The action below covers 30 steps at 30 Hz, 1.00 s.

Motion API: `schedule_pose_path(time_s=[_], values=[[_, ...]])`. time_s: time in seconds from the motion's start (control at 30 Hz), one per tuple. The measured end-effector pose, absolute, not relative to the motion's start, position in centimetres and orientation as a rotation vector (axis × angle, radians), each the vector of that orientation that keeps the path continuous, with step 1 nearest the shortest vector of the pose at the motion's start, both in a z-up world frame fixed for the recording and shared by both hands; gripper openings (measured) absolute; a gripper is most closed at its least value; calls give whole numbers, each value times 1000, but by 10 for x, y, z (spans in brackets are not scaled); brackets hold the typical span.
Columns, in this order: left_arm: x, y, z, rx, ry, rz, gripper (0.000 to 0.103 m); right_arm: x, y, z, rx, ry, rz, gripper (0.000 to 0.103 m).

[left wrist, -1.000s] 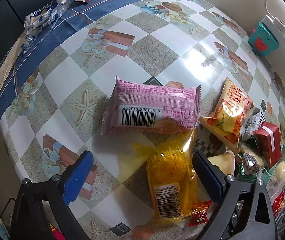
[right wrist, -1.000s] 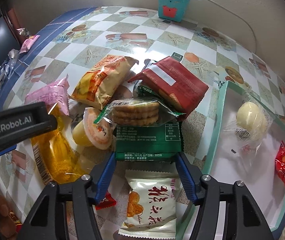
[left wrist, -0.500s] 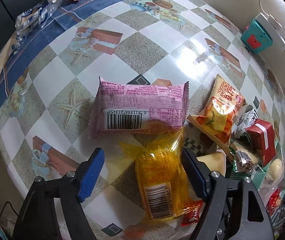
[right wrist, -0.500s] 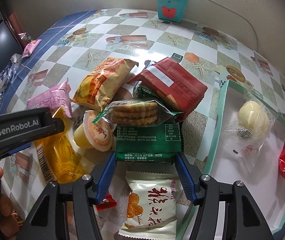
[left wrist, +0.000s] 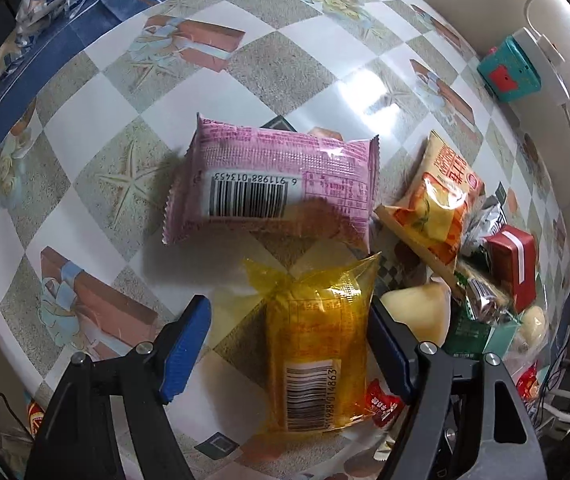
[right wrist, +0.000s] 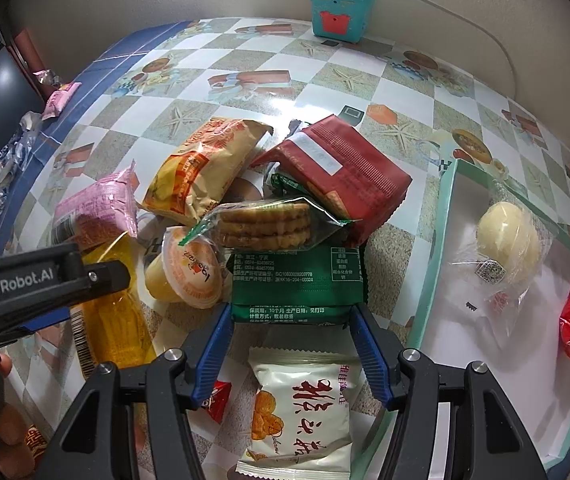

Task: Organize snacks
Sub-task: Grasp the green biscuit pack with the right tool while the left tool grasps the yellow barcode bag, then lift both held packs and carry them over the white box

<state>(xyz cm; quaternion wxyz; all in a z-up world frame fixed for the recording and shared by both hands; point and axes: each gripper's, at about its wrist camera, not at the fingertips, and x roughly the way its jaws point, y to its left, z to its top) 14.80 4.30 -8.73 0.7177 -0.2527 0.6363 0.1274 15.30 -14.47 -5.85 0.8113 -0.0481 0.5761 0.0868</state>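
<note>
A pile of snacks lies on the checked tablecloth. My left gripper is open and points down over a yellow packet. Its right pad is at the packet's edge and its left pad stands clear. Just beyond lies a pink packet. My right gripper is shut on the near end of a green packet, which lies under a pack of cookies and a red packet. A white packet lies below the right gripper's fingers. The mint tray on the right holds a wrapped bun.
An orange bag and a jelly cup sit in the pile. A small red candy lies by the yellow packet. A teal box and a white power strip stand at the wall. More wrappers lie at the table's far left edge.
My left gripper's jaws have narrowed around the yellow packet, and the gripper has tipped further down over it. The right gripper and the pile have stayed put.
</note>
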Motion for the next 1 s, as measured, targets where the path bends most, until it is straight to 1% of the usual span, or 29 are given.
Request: schedule_pose_path(time_s=[0.07,0.1,0.13,0.2,0.27,0.4,0.67,1.0], values=[[147,39,-85,-547,1410,261,76,153,-146,-58,-89,1232,190,62],[147,36,-84,-538,1411,249,65,153,-148,-58,-75,1233,191,62],[147,34,-84,-536,1410,234,59,153,-151,-57,-52,1234,195,62],[146,30,-86,-521,1417,217,57,152,-155,-56,-17,1237,202,62],[145,26,-87,-513,1423,203,50,151,-159,-56,6,1240,204,61],[143,15,-87,-491,1424,182,47,147,-169,-54,65,1254,191,61],[143,6,-78,-534,1415,147,44,134,-179,-41,135,1249,184,61],[130,27,-58,-602,1369,120,43,122,-189,-23,222,1219,170,61]])
